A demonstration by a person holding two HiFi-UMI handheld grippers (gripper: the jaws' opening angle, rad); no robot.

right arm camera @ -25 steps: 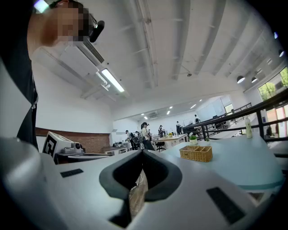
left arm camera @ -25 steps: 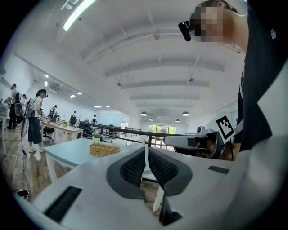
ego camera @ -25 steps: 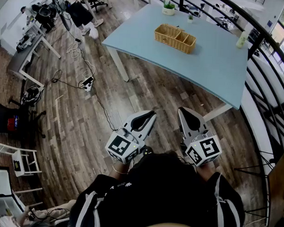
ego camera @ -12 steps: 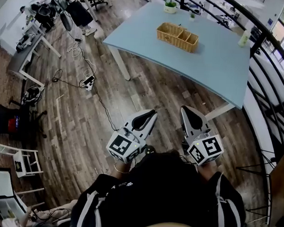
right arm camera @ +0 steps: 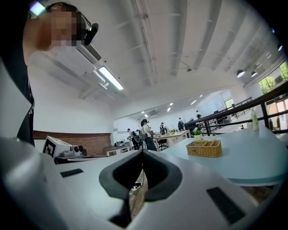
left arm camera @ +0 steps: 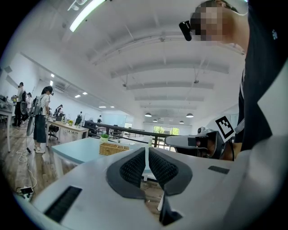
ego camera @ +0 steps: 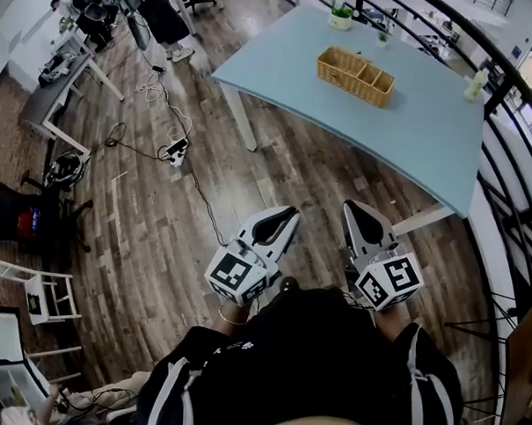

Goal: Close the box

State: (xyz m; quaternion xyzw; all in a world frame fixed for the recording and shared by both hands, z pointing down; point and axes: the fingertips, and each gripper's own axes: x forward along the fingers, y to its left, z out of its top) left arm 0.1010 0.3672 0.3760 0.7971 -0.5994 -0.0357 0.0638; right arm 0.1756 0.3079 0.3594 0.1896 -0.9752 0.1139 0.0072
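A wicker box (ego camera: 355, 75) with open compartments stands on the far side of a light blue table (ego camera: 410, 143). I hold both grippers level in front of me, over the wooden floor and well short of the table. My left gripper (ego camera: 289, 214) is shut with nothing between its jaws. My right gripper (ego camera: 352, 207) is shut and empty too. In the left gripper view the box (left arm camera: 113, 148) shows small, left of the closed left gripper (left arm camera: 146, 150). The right gripper view has the box (right arm camera: 204, 148) off to the right of the closed right gripper (right arm camera: 142, 152).
A power strip with cables (ego camera: 175, 148) lies on the floor to the left. A black railing (ego camera: 514, 165) runs along the right behind the table. A small potted plant (ego camera: 342, 12) and a bottle (ego camera: 477, 82) stand on the table. Desks and people are in the distance.
Both grippers have moved a little toward the table, and the box looks slightly larger in both gripper views. Both pairs of jaws have stayed shut.
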